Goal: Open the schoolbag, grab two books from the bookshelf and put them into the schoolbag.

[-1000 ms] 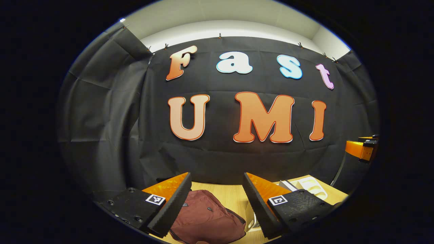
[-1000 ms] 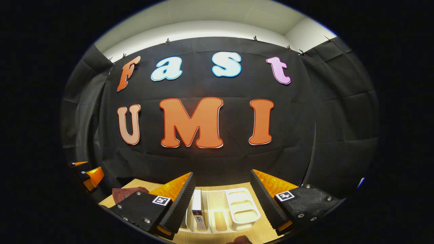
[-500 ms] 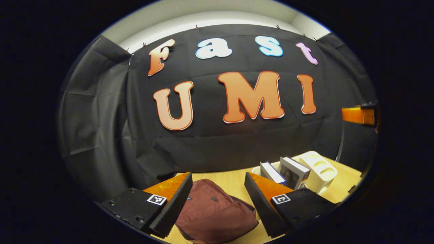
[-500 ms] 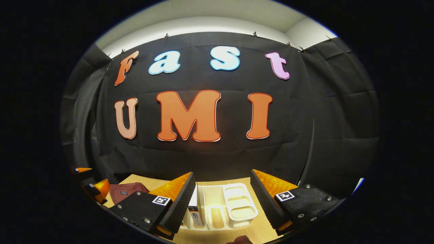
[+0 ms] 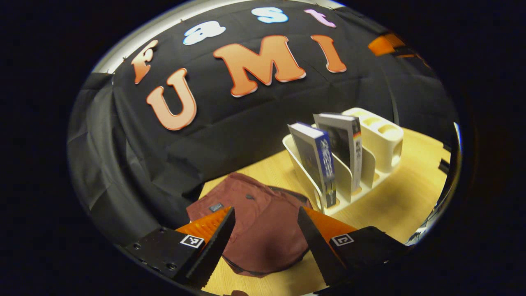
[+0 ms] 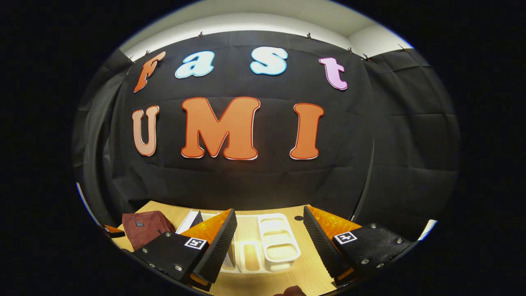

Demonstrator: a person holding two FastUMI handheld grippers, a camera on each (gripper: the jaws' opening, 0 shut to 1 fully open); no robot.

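Tilted down now, left tongs (image 5: pixel 265 234) face schoolbag (image 5: pixel 257 224), two books (image 5: pixel 316 162) shelved.

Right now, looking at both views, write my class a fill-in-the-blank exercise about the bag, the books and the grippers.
1. The schoolbag lies on the ___.
2. The rack holds ___ books.
3. The left gripper hovers over the ___.
4. Both the left and the right gripper are ___.

Missing words: table; two; schoolbag; open

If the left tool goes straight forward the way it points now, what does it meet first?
Most likely the dark red schoolbag, which lies flat on the table between the open left tool's fingers. Depth is unclear.
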